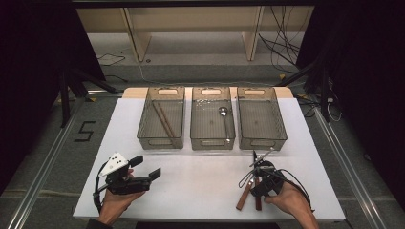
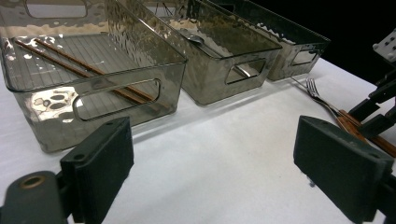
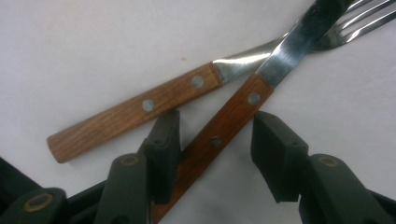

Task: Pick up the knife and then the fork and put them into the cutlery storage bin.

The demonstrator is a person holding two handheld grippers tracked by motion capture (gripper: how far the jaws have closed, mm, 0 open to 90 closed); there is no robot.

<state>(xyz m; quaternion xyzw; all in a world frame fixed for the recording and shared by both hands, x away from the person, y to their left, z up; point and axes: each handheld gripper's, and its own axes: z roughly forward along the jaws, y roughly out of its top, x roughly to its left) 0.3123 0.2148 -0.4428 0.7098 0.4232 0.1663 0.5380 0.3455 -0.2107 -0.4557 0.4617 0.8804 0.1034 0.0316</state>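
- The right gripper (image 1: 258, 172) is seen in the high view near the front right of the white table (image 1: 200, 181), lowered over two pieces of wooden-handled cutlery.
- In the right gripper view, a knife (image 3: 243, 112) is seen lying across a fork (image 3: 140, 109), the steel blade passing over the fork's neck just below the tines.
- The knife's wooden handle is straddled by the right gripper's jaws, which are held about half open. One pad appears to touch the handle's side, while a clear gap is left at the other pad, so nothing is clamped.
- The fork's handle is seen just beside the outer face of one jaw; whether it is touched cannot be told.
- The left gripper (image 1: 145, 168) is held at the front left of the table, well apart from the cutlery, with its jaws spread wide and nothing between them.
- Three clear plastic bins are set side by side along the far edge of the table.
- A pair of brown chopsticks (image 2: 84, 70) is seen lying in the left bin (image 1: 161, 139), and a metal spoon (image 1: 224, 117) in the middle bin (image 1: 212, 142).
- The right bin (image 1: 261, 141) stands just beyond the fork's tines.
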